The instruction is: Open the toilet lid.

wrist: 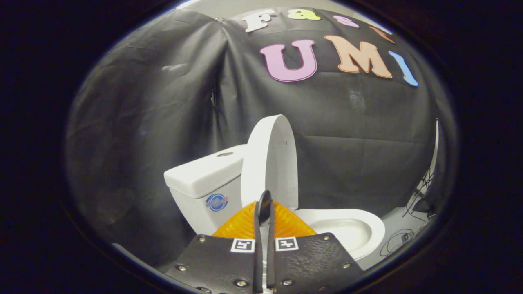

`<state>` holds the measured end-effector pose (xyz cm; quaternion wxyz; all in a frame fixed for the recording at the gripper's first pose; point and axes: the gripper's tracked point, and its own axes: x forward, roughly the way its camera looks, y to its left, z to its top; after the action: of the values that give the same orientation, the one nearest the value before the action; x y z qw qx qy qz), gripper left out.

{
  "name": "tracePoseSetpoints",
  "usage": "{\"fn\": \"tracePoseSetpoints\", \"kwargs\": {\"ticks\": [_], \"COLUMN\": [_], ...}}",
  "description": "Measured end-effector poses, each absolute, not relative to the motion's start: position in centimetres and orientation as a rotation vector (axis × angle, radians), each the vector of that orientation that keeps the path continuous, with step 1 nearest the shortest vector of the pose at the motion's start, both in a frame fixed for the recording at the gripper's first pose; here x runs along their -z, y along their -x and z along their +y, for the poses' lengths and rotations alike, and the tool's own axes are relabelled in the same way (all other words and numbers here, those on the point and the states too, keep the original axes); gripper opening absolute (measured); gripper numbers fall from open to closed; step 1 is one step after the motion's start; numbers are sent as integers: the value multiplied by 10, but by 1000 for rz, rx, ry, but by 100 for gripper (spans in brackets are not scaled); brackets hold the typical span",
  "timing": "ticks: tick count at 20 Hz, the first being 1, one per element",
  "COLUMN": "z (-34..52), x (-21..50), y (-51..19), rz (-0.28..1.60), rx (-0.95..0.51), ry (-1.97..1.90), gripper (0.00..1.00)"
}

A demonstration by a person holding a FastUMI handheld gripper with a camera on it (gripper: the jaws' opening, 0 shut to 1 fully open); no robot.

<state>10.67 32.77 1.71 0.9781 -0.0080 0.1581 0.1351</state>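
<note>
Gripper [264, 208] fingers pressed together, empty, before raised toilet lid [269, 163]; best eased gently back against cistern [204, 175].

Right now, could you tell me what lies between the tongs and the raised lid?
Nothing: in the gripper view, the closed tongs sit right at the upright lid's lower edge.

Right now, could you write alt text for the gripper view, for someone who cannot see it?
A white toilet lid stands raised, nearly upright, against the tank, leaving the bowl open. The tongs point at the lid's lower edge, fingers nearly closed with nothing between them. Black cloth hangs behind.
</note>
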Motion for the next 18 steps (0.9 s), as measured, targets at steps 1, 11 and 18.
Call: {"fn": "tracePoseSetpoints", "kwargs": {"ticks": [1, 11, 18], "z": [327, 328, 312], "x": [-17, -16, -10], "y": [-107, -107, -94], "rz": [311, 302, 327], "rx": [-270, -312, -328], "ry": [42, 30, -65], "gripper": [4, 9, 34]}}
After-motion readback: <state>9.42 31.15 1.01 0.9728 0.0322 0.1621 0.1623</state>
